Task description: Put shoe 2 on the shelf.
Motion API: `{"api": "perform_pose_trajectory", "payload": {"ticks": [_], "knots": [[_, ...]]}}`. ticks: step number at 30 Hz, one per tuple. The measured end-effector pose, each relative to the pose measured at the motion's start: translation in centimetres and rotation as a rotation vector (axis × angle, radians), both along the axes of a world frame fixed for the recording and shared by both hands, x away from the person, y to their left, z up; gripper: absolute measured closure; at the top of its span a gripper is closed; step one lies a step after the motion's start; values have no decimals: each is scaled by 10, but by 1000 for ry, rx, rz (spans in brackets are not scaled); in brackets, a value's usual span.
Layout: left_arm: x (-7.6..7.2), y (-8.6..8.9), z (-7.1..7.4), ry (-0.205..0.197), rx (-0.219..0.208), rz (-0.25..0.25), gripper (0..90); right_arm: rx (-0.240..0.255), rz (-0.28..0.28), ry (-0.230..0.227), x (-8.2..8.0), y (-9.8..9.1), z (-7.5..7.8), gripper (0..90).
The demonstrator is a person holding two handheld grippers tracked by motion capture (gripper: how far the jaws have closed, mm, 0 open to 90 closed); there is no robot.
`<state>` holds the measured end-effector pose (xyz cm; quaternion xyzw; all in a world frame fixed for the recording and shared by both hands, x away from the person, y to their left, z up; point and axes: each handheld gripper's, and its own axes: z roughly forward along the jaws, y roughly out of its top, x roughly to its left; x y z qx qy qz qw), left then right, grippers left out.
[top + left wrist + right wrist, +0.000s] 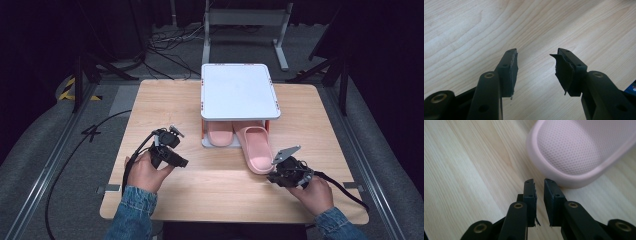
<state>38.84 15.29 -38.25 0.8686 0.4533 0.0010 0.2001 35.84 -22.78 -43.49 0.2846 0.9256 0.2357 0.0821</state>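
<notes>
A pink slipper (pixel 255 145) lies on the wooden table (pixel 165 100), toe under the white shelf rack (pixel 239 90) and heel sticking out toward me. A second pink slipper (pixel 219 134) sits beside it under the rack's top. My right gripper (pixel 273 176) is low at the heel of the outer slipper (pixel 574 152); its jaws (pixel 539 182) stand with only a narrow slit between them, nothing in it, and their tips are just short of the heel rim. My left gripper (pixel 181 162) hovers over bare wood left of the rack, jaws (pixel 537 53) wide apart and empty.
The rack stands at the table's far middle on orange-trimmed legs. Bare wood spreads to the left, right and front. Cables trail from both grippers off the table's edges. A metal frame and more cables are on the floor behind the table.
</notes>
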Motion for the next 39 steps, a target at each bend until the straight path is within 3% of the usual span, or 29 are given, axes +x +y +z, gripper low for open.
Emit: {"api": "perform_pose_trajectory", "payload": {"ticks": [2,4,7,8,11,16,24,36,39], "knots": [[-2,2,0,0,-4,14,524,29,28,-14,6,5,-1,797],[-5,6,1,-8,2,19,525,-17,5,-6,13,12,-1,803],[-7,11,0,-8,4,31,525,28,38,-48,22,15,2,799],[-8,12,-1,-6,-3,37,525,39,32,-41,26,15,1,800],[-10,15,-1,1,1,42,525,3,6,-36,36,20,0,799],[-13,17,-2,-1,-1,57,526,46,35,-47,49,27,-2,800],[-12,16,-3,2,1,55,526,101,6,-45,68,28,-4,792],[-6,9,-5,2,8,28,526,130,-54,-66,87,29,-10,819],[-6,9,-6,4,7,33,526,132,-66,-53,90,29,-10,861]]}}
